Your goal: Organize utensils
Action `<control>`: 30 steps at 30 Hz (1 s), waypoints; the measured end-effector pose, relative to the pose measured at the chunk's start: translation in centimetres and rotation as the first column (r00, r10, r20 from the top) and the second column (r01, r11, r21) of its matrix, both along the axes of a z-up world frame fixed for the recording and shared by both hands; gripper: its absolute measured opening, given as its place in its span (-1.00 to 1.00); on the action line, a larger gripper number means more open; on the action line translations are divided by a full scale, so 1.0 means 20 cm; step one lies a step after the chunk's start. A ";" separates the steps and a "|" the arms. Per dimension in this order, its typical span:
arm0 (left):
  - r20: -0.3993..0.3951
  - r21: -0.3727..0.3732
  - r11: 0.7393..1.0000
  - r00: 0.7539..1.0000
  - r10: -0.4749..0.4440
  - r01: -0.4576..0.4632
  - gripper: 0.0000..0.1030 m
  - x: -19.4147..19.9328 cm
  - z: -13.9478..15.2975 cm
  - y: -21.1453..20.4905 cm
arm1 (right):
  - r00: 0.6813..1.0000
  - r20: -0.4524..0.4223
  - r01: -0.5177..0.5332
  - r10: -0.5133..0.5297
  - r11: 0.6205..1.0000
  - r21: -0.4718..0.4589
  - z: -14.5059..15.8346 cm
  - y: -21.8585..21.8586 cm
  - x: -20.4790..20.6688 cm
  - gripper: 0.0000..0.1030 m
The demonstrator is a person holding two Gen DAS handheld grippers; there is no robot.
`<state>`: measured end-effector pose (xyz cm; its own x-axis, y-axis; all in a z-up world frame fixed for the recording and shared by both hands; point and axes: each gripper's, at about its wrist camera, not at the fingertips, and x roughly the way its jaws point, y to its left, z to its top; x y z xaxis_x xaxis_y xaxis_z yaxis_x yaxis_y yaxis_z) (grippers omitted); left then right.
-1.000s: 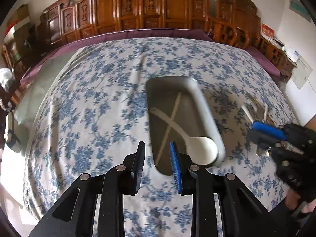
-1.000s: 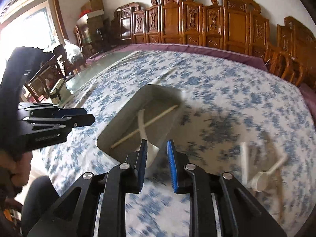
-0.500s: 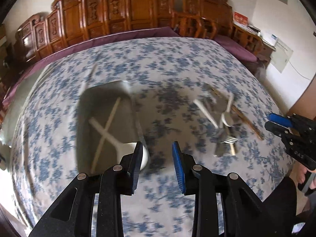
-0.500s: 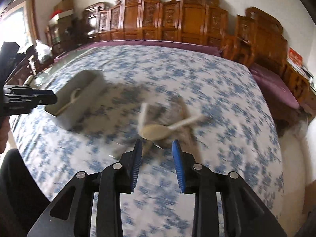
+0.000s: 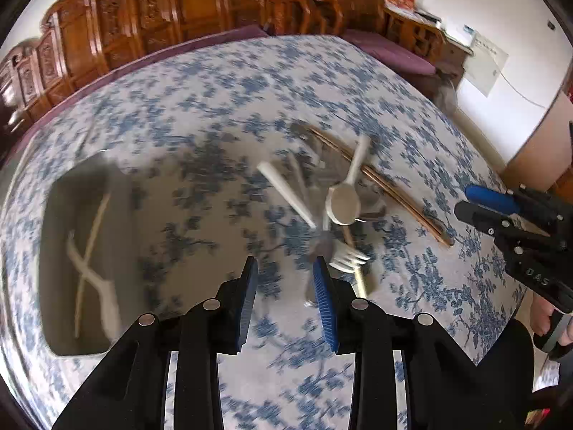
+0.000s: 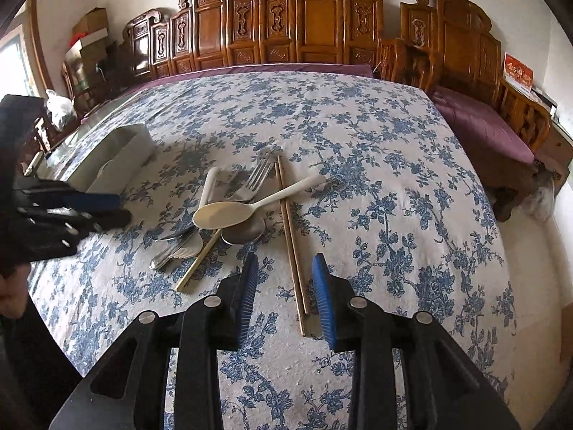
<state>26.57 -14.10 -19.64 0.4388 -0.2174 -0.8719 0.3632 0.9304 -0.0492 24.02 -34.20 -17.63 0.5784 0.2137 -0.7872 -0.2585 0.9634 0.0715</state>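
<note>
Floral cloth (image 6: 376, 165), white with blue blossoms, covers the whole worktop, and a purple underlayer (image 6: 286, 68) shows along its far edge. Carved wooden chairs (image 6: 315, 18) line the pale wall behind, a purple cushion (image 6: 480, 122) lies on the seat at the right, and cardboard boxes (image 6: 89, 28) are stacked in the far left corner. A red card (image 6: 517, 73) with gold characters leans by the wall, too small to read; the letters "DAS" are legible on the right hand-held gripper (image 5: 472, 202). Its jaws stand well apart with nothing between them, hovering over the near end of the brown chopsticks (image 6: 290, 236). The left hand-held gripper (image 5: 284, 268) is likewise spread wide and empty above the cloth. Utensils lie heaped mid-worktop: a cream spoon (image 6: 229, 213) across the chopsticks, a fork (image 6: 256, 175), other cutlery beneath. The grey tray (image 5: 53, 215) to the left holds a white spoon (image 5: 96, 279) crossed by a pale chopstick (image 5: 91, 247).
</note>
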 end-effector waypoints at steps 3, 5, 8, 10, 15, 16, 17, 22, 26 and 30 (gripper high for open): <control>-0.020 0.007 1.000 0.999 -0.029 0.029 -0.32 0.03 -0.05 -0.07 | 1.000 0.005 0.012 -0.012 1.000 0.010 0.02 -0.02 0.01 -0.34; -0.028 0.013 0.999 0.999 -0.040 0.041 -0.21 0.04 -0.08 -0.11 | 1.000 0.007 0.020 -0.020 1.000 0.012 0.02 -0.04 0.01 -0.34; -0.036 0.034 0.998 0.998 -0.055 0.057 -0.21 0.06 -0.11 -0.16 | 1.000 0.005 0.026 -0.026 1.000 0.015 0.02 -0.05 0.01 -0.34; -0.047 0.047 0.997 0.997 -0.065 0.067 -0.21 0.08 -0.14 -0.18 | 1.000 0.004 0.024 -0.024 1.000 0.019 0.02 -0.05 0.01 -0.34; -0.069 0.074 0.995 0.996 -0.060 0.065 -0.37 0.12 -0.18 -0.19 | 1.000 0.003 0.019 -0.020 1.000 0.018 0.02 -0.04 0.01 -0.34; -0.072 0.076 0.995 0.996 -0.058 0.063 -0.44 0.13 -0.18 -0.19 | 1.000 0.004 0.018 -0.018 1.000 0.018 0.02 -0.04 0.01 -0.34; -0.080 0.074 0.995 0.995 -0.056 0.062 -0.60 0.13 -0.19 -0.18 | 1.000 0.003 0.017 -0.017 1.000 0.016 0.02 -0.04 0.01 -0.34; -0.090 0.058 0.997 0.995 -0.051 0.057 -0.94 0.14 -0.20 -0.13 | 1.000 -0.006 0.021 -0.021 1.000 0.014 0.00 -0.03 0.01 -0.34; -0.071 0.031 0.998 0.996 -0.051 0.054 -0.98 0.13 -0.16 -0.08 | 1.000 -0.012 0.018 -0.017 1.000 0.005 -0.01 -0.02 0.01 -0.34; -0.022 0.013 0.998 0.998 -0.060 0.060 -0.98 0.08 -0.09 -0.05 | 1.000 -0.019 -0.001 0.001 1.000 -0.001 -0.03 0.01 0.00 -0.34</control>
<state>28.08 -15.00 -21.43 0.4067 -0.2305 -0.8840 0.4172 0.9077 -0.0448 24.12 -34.06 -18.22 0.5628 0.2137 -0.7985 -0.2580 0.9632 0.0760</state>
